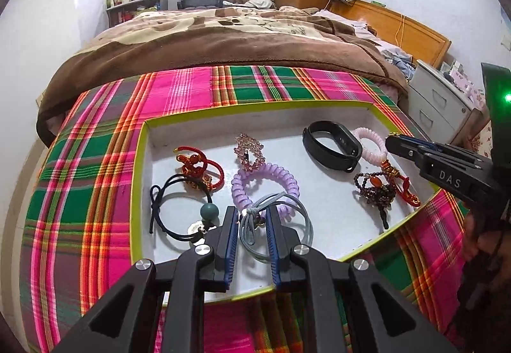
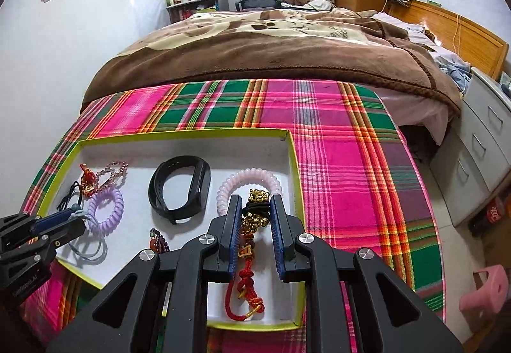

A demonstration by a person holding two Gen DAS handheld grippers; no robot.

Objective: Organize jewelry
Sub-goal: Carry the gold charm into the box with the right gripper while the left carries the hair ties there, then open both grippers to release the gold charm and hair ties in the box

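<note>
A shallow white tray (image 1: 140,161) with a yellow-green rim holds hair ties and bracelets on a plaid cloth (image 1: 95,135). The left gripper (image 1: 252,215) stands narrowly parted around a grey hair tie (image 1: 287,225). The right gripper (image 2: 255,206) stands narrowly parted around a red-and-gold charm bracelet (image 2: 252,222).

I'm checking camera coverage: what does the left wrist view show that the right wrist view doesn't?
Left only: the grey hair tie's knot between the left hand-held gripper fingers, and the whole black hair tie. Right only: the red cord bracelet between the right hand-held gripper fingers, and a pink stool. Both: the tray, black band, purple coil.
</note>
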